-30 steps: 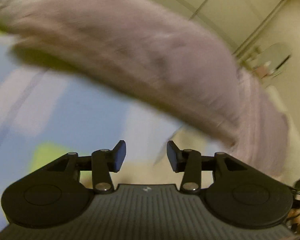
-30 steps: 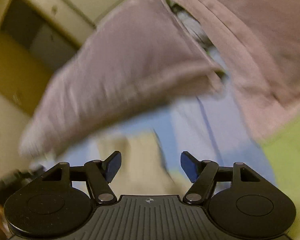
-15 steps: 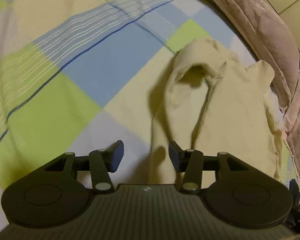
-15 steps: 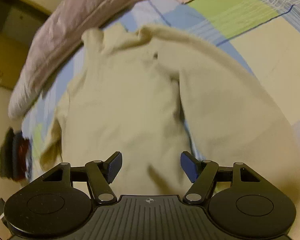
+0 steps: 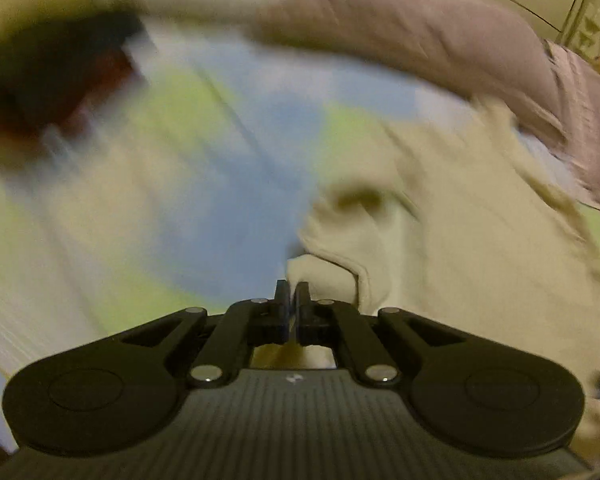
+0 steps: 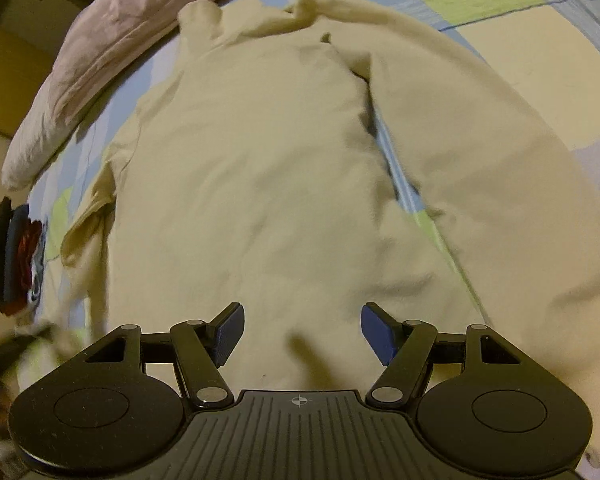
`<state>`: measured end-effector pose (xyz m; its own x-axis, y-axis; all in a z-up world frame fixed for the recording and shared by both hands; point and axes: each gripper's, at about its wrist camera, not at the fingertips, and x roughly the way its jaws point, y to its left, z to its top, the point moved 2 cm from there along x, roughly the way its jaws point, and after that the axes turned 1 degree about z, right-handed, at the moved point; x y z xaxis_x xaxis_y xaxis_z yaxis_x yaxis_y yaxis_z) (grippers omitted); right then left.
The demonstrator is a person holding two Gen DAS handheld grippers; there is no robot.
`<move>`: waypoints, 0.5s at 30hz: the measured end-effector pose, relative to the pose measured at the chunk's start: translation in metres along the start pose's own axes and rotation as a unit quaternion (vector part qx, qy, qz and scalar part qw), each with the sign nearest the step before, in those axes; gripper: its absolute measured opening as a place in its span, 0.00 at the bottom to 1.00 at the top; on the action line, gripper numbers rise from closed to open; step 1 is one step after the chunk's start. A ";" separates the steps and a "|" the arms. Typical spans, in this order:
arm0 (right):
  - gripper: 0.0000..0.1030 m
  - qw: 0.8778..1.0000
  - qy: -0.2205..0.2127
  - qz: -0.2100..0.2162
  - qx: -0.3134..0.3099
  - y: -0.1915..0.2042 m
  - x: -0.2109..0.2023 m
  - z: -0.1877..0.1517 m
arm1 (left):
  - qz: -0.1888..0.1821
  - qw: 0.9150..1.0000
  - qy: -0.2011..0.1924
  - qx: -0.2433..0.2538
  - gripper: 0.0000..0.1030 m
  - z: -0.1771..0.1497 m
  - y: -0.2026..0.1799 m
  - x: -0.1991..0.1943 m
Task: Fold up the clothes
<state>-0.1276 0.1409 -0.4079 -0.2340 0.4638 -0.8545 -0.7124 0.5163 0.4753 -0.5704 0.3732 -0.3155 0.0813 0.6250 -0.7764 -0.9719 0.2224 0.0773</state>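
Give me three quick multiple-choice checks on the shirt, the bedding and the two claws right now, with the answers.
1. Where does the cream shirt lie?
A. on the checked bedsheet
B. on a chair
C. on the floor

2. What colour is the pillow above the shirt?
A. bright red
B. dusty pink
C. black

3. How do the claws stand?
A. both open
B. both shut
C. left claw shut on a shirt edge, right claw open

Answers: 1 A, checks show around the shirt; 2 B, pink fabric at the collar end; 3 C, left fingers pinch cream cloth, right pads stand apart.
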 end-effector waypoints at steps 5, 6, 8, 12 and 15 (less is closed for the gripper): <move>0.67 1.000 -0.007 0.007 0.008 0.014 0.001 -0.011 | 0.150 0.980 -0.044 0.125 0.08 0.048 0.075 0.023; 0.67 1.000 -0.006 0.008 0.007 0.018 0.003 -0.015 | 0.158 0.979 -0.035 0.121 0.08 0.049 0.085 0.033; 0.67 1.000 -0.003 0.007 0.005 0.027 0.007 -0.022 | 0.151 0.985 -0.009 0.088 0.10 0.046 0.103 0.048; 0.67 1.000 0.001 -0.003 0.001 0.035 0.008 -0.037 | 0.086 0.994 0.040 -0.062 0.24 0.010 0.126 0.061; 0.67 1.000 0.000 -0.013 0.015 0.033 0.007 -0.043 | 0.036 0.986 0.061 -0.150 0.27 -0.013 0.132 0.071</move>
<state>-0.1816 0.1301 -0.4066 -0.2161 0.4503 -0.8663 -0.6975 0.5497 0.4597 -0.6955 0.4372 -0.3682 0.0011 0.5321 -0.8467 -0.9972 -0.0623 -0.0404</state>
